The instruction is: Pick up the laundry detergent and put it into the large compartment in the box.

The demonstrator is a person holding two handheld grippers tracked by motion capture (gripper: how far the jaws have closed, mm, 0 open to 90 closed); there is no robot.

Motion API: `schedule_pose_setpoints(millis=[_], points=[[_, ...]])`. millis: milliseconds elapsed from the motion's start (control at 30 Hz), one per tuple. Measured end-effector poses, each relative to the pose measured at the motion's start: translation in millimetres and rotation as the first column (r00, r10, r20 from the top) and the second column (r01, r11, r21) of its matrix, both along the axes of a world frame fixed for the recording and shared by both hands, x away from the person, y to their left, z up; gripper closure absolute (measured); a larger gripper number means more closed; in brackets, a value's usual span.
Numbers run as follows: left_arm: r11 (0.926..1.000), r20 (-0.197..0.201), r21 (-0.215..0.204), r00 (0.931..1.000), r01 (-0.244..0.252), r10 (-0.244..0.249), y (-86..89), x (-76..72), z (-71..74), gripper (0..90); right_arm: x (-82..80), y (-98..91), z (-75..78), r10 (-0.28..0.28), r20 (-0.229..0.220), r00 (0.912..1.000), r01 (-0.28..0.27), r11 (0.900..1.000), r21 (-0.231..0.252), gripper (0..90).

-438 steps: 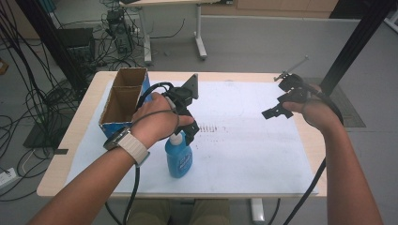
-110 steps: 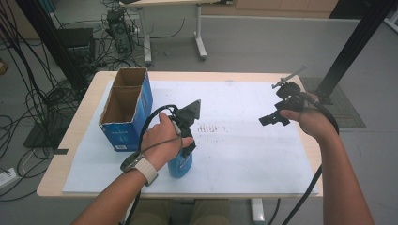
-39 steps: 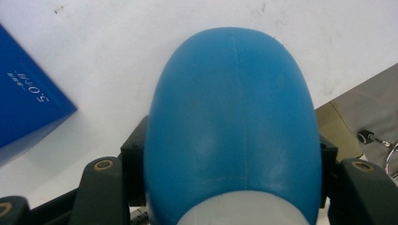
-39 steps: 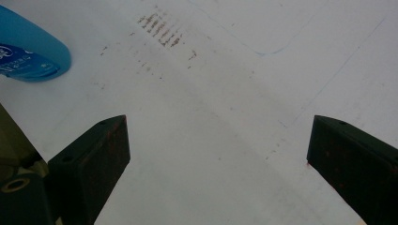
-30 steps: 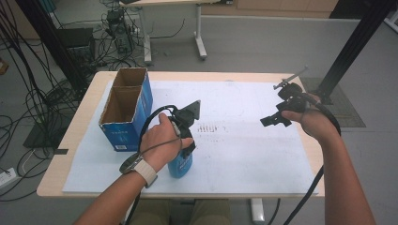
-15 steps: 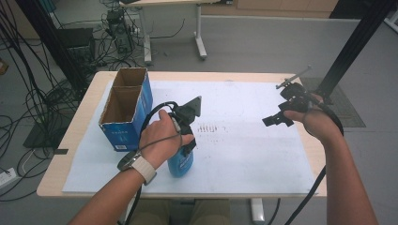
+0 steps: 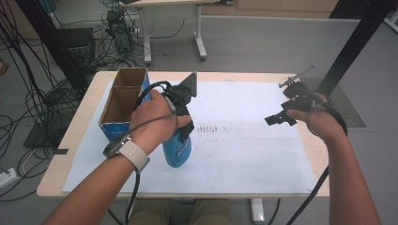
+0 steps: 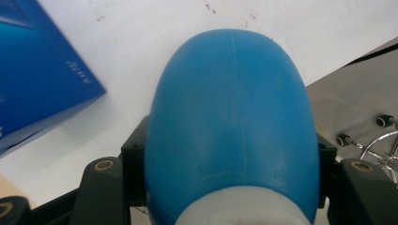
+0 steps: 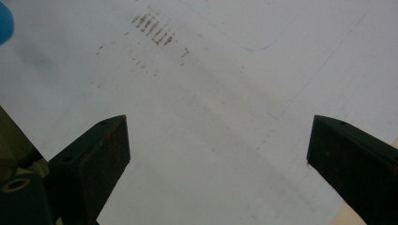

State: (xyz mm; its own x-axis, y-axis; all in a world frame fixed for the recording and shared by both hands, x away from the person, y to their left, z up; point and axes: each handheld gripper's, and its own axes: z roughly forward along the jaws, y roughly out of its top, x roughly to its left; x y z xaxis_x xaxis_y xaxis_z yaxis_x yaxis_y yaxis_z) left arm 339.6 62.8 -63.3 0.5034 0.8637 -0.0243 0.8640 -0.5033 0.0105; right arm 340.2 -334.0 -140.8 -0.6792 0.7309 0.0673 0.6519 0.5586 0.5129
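Observation:
A blue plastic bottle (image 7: pixel 176 150) hangs in my left gripper (image 7: pixel 184 132), lifted off the white sheet near the table's front left. In the left gripper view the bottle (image 8: pixel 230 122) bulges between the two black jaws, which press on its sides near the pale neck. My right gripper (image 7: pixel 280 118) hovers over the right side of the sheet, held by a hand. Its two black fingers (image 9: pixel 94 164) stand wide apart in the right gripper view, with bare paper between them.
An open cardboard box with blue sides (image 7: pixel 119 101) stands at the left of the table (image 7: pixel 225 77), just behind the left hand; its blue wall (image 8: pixel 37 75) is close to the bottle. Pencil marks (image 7: pixel 210 128) dot the sheet's middle. Cables and desks lie beyond the table.
My left gripper has risen with the blue bottle, which has left the sheet. The right hand has stayed where it was.

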Motion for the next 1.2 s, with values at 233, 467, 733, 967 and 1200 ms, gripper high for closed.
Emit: schedule_pose_setpoints(millis=[233,467,733,967,1200], points=[[0.9983,0.023,-0.017,0.9981,-0.057,0.057,10.9,0.3,33.5,38.7,1.3,-0.5,-0.5,-0.003,-0.005,1.0000,0.003,1.0000,0.001,6.2],[0.9939,0.039,-0.010,0.9931,-0.110,0.110,20.1,3.0,56.9,38.7,1.8,1.1,2.4,-0.003,-0.004,1.0000,0.003,1.0000,0.000,6.2],[0.9816,0.034,-0.029,0.9813,-0.189,0.190,38.7,8.5,79.9,38.7,2.9,1.4,4.9,0.004,0.006,1.0000,-0.004,1.0000,0.001,6.2],[0.9669,0.050,-0.048,0.9662,-0.251,0.253,55.3,8.7,97.7,38.7,3.3,-0.9,6.0,0.001,0.007,1.0000,-0.001,1.0000,0.003,6.2],[0.9548,0.069,-0.036,0.9525,-0.295,0.297,65.5,7.2,119.6,38.7,1.9,-3.4,6.9,-0.004,0.008,1.0000,0.004,1.0000,0.005,6.2]])
